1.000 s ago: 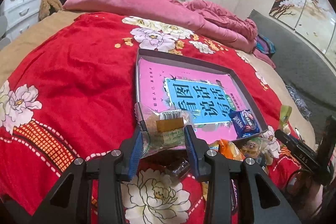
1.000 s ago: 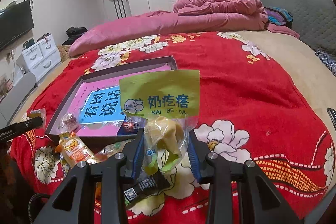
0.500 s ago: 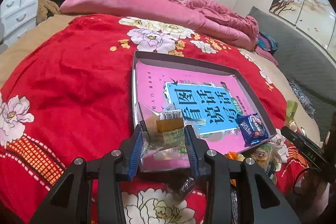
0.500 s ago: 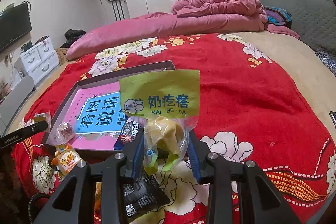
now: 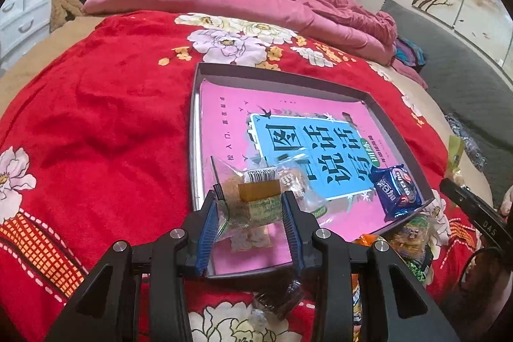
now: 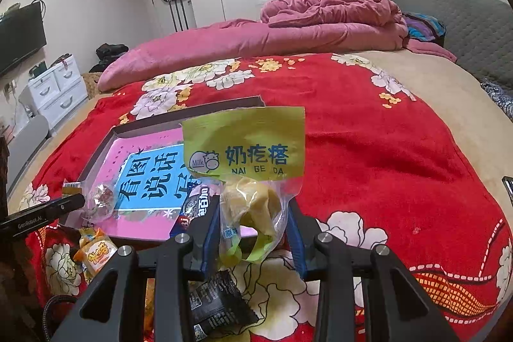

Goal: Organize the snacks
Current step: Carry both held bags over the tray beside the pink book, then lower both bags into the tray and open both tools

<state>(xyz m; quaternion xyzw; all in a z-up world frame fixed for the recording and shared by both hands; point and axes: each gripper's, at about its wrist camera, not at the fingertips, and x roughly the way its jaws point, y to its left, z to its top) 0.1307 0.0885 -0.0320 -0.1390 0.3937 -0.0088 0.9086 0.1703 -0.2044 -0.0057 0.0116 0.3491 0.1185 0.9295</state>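
Observation:
My left gripper (image 5: pixel 251 220) is shut on a clear-wrapped pastry snack (image 5: pixel 256 202) and holds it over the near left corner of the shallow grey tray (image 5: pixel 195 130) lined with a pink and blue sheet. A blue cookie packet (image 5: pixel 396 193) lies in the tray's near right corner. My right gripper (image 6: pixel 255 233) is shut on a clear bag of yellow milk lumps with a green header (image 6: pixel 247 149), just before the tray's near edge (image 6: pixel 96 156). The left gripper's dark body (image 6: pixel 41 215) shows at the left of the right wrist view, with the wrapped snack (image 6: pixel 99 202) at its tip.
Loose snacks lie on the red flowered blanket (image 5: pixel 96 117) in front of the tray: an orange packet (image 6: pixel 96 255), a black packet (image 6: pixel 218 300), a dark wrapped sweet (image 5: pixel 279 297) and green and orange packets (image 5: pixel 413 242). Pink bedding (image 6: pixel 256 37) is piled behind.
The left gripper has carried its pastry snack forward from the blanket's snack pile to above the tray's near left corner. The right gripper and its bag have stayed put.

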